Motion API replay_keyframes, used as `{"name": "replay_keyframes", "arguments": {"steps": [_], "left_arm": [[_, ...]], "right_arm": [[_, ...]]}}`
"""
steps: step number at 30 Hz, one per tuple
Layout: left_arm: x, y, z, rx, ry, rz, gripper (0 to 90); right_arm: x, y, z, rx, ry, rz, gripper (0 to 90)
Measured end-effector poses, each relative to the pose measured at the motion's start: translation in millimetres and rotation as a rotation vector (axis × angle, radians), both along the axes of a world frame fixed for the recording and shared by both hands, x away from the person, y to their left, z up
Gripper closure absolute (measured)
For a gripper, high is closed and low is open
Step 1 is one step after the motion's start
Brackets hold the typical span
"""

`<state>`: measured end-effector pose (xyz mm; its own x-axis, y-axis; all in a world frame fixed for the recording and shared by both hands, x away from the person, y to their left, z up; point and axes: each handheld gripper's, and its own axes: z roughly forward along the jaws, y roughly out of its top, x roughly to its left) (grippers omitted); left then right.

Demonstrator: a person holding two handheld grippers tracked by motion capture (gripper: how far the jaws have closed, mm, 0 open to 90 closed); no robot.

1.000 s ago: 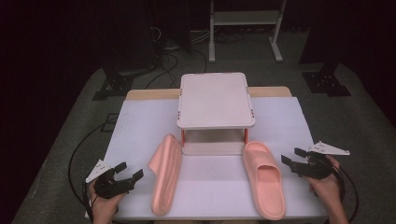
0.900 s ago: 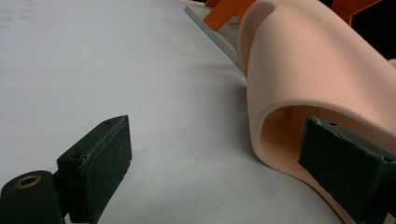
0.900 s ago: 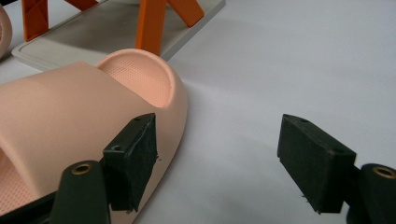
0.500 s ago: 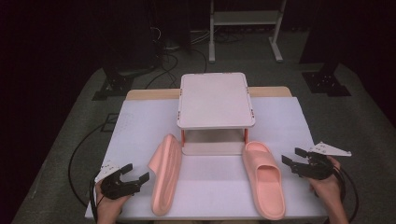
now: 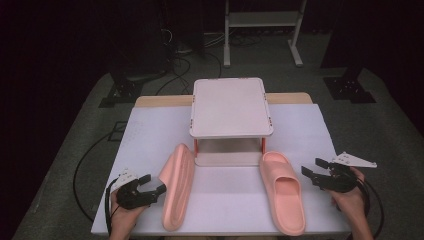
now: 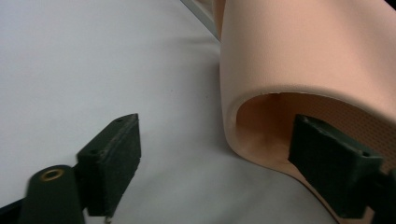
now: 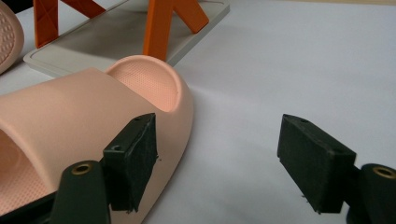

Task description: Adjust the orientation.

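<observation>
Two pink slippers lie on the white table. The left slipper (image 5: 177, 187) rests on its side. My left gripper (image 5: 154, 183) sits right against it, still open, and its jaws have just been closing. In the left gripper view the left gripper (image 6: 217, 140) straddles the edge of the slipper's strap (image 6: 299, 51): one jaw reaches inside the strap opening, the other stands clear over the table. The right slipper (image 5: 282, 197) lies sole down. My right gripper (image 5: 312, 166) hovers open just right of it. In the right gripper view the right gripper (image 7: 224, 158) holds nothing, with the right slipper's toe (image 7: 116, 98) ahead on the left.
A small pale two-level stand (image 5: 231, 107) with orange legs (image 7: 161, 28) stands at the table's middle, just beyond the slippers. Dark floor, cables and a metal rack (image 5: 262, 20) lie beyond the table's far edge.
My left gripper has slid right, up to the side-lying slipper, and its jaws now stand a little narrower. The right gripper and both slippers stay put.
</observation>
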<state>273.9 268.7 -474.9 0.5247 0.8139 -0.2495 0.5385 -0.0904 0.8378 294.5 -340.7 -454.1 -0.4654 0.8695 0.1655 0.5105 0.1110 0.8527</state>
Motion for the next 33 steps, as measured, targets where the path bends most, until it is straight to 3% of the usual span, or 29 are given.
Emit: {"name": "replay_keyframes", "arguments": {"steps": [2, 8, 18, 33], "left_arm": [[4.2, -2.6, -0.8, -0.001, 0.023, -0.014, 24.5], [10.2, -9.6, -1.4, 0.012, 0.045, -0.043, 34.5], [15.0, -18.2, 0.4, -0.011, 0.035, -0.056, 45.6], [13.4, -28.5, 8.4, -0.032, 0.009, -0.081, 46.6]], "right_arm": [[-0.2, -0.7, 0.4, 0.004, -0.004, 0.0, 28.0], [-0.4, -1.6, 1.0, 0.012, -0.006, -0.001, 28.0], [-0.8, -2.5, 1.2, 0.016, -0.008, 0.004, 28.0], [-0.5, -3.0, 1.2, 0.017, -0.012, 0.007, 28.0]]}}
